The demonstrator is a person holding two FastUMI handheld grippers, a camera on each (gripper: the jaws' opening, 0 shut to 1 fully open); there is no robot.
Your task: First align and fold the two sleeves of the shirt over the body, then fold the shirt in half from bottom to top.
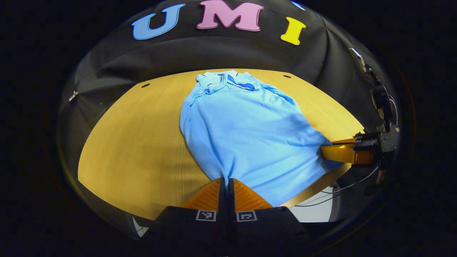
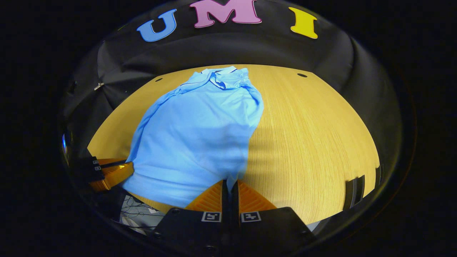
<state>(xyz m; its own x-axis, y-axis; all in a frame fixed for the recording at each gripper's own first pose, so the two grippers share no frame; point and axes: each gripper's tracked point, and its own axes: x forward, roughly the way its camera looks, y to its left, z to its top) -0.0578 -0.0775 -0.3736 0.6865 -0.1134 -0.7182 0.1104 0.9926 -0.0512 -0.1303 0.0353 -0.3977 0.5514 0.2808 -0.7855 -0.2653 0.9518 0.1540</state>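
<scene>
No readable words, brands or numbers stand on anything here. The only signs are small square coded tags (image 1: 206, 215) at the base of each gripper's fingers (black-and-white patterns, not letters), also seen in the right gripper view (image 2: 211, 216).

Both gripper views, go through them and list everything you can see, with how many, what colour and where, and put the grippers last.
shirt: one, light blue, lying on the table with collar at the far end, sleeves already folded in.
table: one, light wood, under the shirt, with small dark holes near its far edge.
cables: a few, dark, below the table's near edge.
left gripper: one, fingers closed on the shirt's near hem corner.
right gripper: one, fingers closed on the other near hem corner.
</scene>
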